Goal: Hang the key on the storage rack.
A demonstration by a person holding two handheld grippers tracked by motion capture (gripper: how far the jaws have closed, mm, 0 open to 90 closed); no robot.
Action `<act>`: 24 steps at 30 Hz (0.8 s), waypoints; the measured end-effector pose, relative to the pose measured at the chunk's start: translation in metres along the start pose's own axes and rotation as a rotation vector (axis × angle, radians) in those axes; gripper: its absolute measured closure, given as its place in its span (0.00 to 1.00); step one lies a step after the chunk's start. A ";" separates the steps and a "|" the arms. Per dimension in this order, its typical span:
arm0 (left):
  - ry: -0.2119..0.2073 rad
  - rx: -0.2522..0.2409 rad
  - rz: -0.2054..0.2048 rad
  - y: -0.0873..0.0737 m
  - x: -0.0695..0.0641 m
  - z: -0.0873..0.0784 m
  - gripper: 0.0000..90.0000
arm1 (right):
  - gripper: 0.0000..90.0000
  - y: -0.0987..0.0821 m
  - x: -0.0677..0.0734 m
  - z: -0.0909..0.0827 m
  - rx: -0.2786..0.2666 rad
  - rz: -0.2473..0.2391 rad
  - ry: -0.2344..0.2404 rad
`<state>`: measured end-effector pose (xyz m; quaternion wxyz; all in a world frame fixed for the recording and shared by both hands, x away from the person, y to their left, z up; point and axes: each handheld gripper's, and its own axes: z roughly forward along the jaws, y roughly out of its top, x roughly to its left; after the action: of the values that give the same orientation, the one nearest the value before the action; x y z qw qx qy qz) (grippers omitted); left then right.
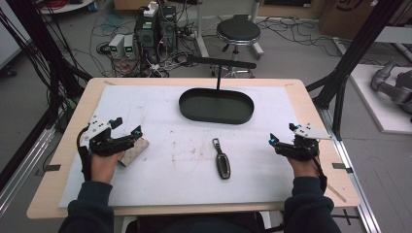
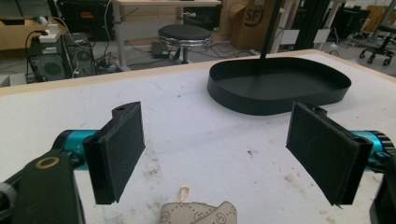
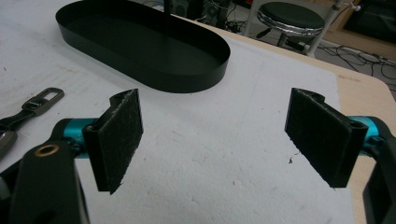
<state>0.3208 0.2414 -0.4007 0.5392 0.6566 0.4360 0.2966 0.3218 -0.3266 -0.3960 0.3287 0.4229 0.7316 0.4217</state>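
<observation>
While both hands rested near the front edge of the table (image 1: 68,160), the left gripper (image 1: 127,138) sat at the left side of the white mat (image 1: 160,116) with its jaws spread wide and nothing between them. Just under its tips lay a small beige patterned pouch (image 1: 135,151); in the left gripper view the top of the pouch (image 2: 198,213) showed low between the two black pads (image 2: 122,149), close to them but not pinched. The right gripper (image 1: 283,141) sat at the right side of the mat, its jaws likewise spread apart over bare mat, holding nothing. Between the two grippers, nearer the right one, a dark key fob (image 1: 222,162) with a strap lay flat on the mat, well apart from both. Beyond it, toward the far edge, stood a black oval tray (image 1: 194,109) with a thin upright post rising from it.
</observation>
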 end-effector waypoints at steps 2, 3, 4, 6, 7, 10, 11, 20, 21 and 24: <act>0.003 -0.001 -0.004 0.000 0.000 0.000 0.21 | 0.22 0.001 0.002 0.002 0.001 -0.005 -0.001; 0.007 0.000 -0.007 0.000 0.001 0.000 0.21 | 0.22 0.001 0.002 0.002 0.001 -0.005 -0.001; 0.008 0.000 -0.007 -0.001 0.001 -0.001 0.21 | 0.21 0.002 0.005 0.002 0.003 0.007 -0.003; 0.007 0.002 -0.009 -0.001 0.001 0.000 0.21 | 0.21 0.002 0.009 0.002 0.009 0.021 -0.009; 0.007 0.002 -0.009 -0.001 0.001 0.000 0.21 | 0.21 0.002 0.012 0.001 0.013 0.027 -0.010; -0.007 0.001 -0.002 0.000 -0.001 0.002 0.21 | 0.21 0.005 0.027 0.002 0.029 0.044 -0.003; -0.007 0.001 -0.002 0.000 -0.001 0.002 0.21 | 0.21 0.005 0.027 0.002 0.029 0.044 -0.003; -0.026 0.008 -0.008 -0.001 -0.001 0.004 0.21 | 0.21 0.002 0.116 0.011 0.124 0.020 0.076; -0.028 0.009 -0.004 -0.001 -0.001 0.004 0.21 | 0.21 -0.001 0.123 0.013 0.138 0.012 0.084; -0.027 0.016 -0.007 -0.001 0.000 0.005 0.21 | 0.22 -0.010 0.144 0.022 0.196 0.008 0.111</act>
<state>0.3248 0.2390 -0.4034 0.5409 0.6634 0.4331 0.2824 0.2757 -0.1928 -0.4324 0.2431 0.4322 0.7846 0.3721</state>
